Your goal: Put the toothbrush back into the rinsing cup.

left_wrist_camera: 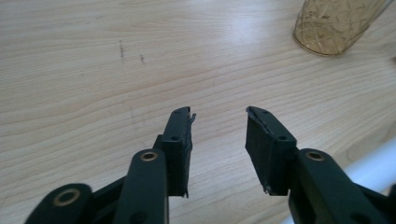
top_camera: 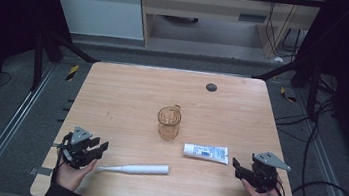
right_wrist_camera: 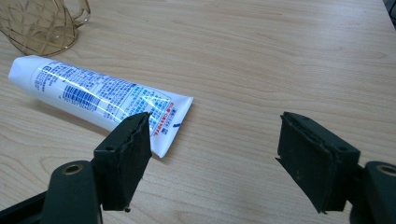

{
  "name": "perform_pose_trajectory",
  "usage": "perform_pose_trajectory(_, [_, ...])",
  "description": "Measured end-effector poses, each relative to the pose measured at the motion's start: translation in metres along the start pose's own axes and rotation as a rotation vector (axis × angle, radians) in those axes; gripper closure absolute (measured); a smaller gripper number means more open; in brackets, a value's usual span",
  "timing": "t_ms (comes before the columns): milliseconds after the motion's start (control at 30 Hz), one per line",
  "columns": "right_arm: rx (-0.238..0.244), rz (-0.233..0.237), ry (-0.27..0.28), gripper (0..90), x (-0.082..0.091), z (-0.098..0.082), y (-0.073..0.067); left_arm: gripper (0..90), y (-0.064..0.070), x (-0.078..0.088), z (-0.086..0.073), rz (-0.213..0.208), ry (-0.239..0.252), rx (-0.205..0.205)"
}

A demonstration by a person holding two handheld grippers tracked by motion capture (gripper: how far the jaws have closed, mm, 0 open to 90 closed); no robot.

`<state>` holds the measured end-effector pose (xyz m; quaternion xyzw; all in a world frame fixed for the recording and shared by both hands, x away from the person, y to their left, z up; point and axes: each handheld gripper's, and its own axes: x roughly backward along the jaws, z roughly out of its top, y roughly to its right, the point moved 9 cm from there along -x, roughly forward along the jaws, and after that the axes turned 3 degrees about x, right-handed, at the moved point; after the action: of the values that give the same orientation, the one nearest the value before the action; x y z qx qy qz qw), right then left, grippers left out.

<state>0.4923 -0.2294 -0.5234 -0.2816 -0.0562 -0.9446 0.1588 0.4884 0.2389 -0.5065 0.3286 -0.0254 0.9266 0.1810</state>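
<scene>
High view: my left tongs (top_camera: 98,147) sit lower left, jaws apart and empty, just beside the toothbrush (top_camera: 134,168); my right tongs (top_camera: 238,167) sit lower right, jaws wide and empty, near the toothpaste tube (top_camera: 206,153).
Risk: I think the round toothbrush may roll off; the tube may slide toward the cup (top_camera: 168,122).
Pose: both hands low over the bench (top_camera: 127,97), tongs pointing inward.

A light wooden tabletop (top_camera: 128,92) is seen bearing an amber cup (top_camera: 168,122) at centre, a toothpaste tube (top_camera: 206,153) and a white toothbrush (top_camera: 133,168) nearer the front edge.
</scene>
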Motion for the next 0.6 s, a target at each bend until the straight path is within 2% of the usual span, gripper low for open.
perform_pose_trajectory(200, [-0.005,0.013,-0.003,27.6,0.0,-0.001,-0.002,67.0,0.01,0.001,-0.005,-0.024,-0.026,-0.021])
perform_pose_trajectory(233, [0.0,0.016,-0.005,28.1,0.0,-0.001,-0.002,71.3,0.013,0.001,-0.007,-0.029,-0.037,-0.029])
perform_pose_trajectory(333, [-0.001,0.023,-0.011,28.3,-0.001,-0.002,-0.004,74.9,0.016,0.002,-0.01,-0.041,-0.054,-0.038])
perform_pose_trajectory(500, [-0.005,0.031,-0.016,28.3,-0.002,-0.002,-0.005,79.6,0.023,0.003,-0.015,-0.08,-0.072,-0.042])
perform_pose_trajectory(567, [-0.006,0.031,-0.015,28.5,-0.002,-0.003,-0.005,83.2,0.029,0.004,-0.018,-0.114,-0.087,-0.052])
perform_pose_trajectory(600, [-0.006,0.031,-0.015,28.5,-0.002,-0.003,-0.005,84.2,0.029,0.004,-0.018,-0.114,-0.087,-0.052])
